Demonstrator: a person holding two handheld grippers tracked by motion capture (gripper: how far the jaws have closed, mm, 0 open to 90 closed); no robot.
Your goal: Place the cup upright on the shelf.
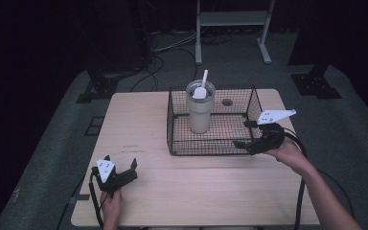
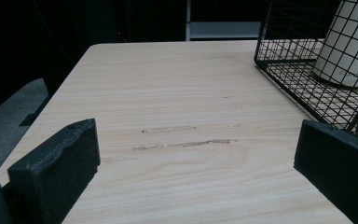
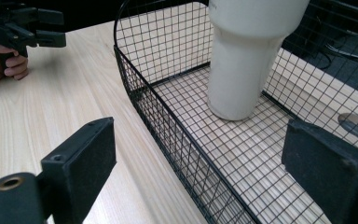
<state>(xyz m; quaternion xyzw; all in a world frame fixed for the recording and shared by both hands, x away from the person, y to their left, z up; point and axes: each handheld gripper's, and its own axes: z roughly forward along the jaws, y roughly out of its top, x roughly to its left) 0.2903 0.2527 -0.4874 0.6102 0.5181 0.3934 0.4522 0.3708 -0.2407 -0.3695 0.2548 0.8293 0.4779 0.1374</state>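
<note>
A black wire basket sits at the middle back of the wooden table. In it stands an upright cream tumbler with a white spoon sticking out. My right gripper is open at the basket's front right corner. In the right gripper view the basket wall runs between the jaws, and the tumbler stands beyond. My left gripper rests low at the front left, open and empty, with bare table between its jaws. The basket and tumbler show to its right.
A round cable hole lies in the tabletop behind the basket. Past the table's far edge, a white metal stand and cables occupy the dark floor. Bare tabletop stretches left and in front of the basket.
</note>
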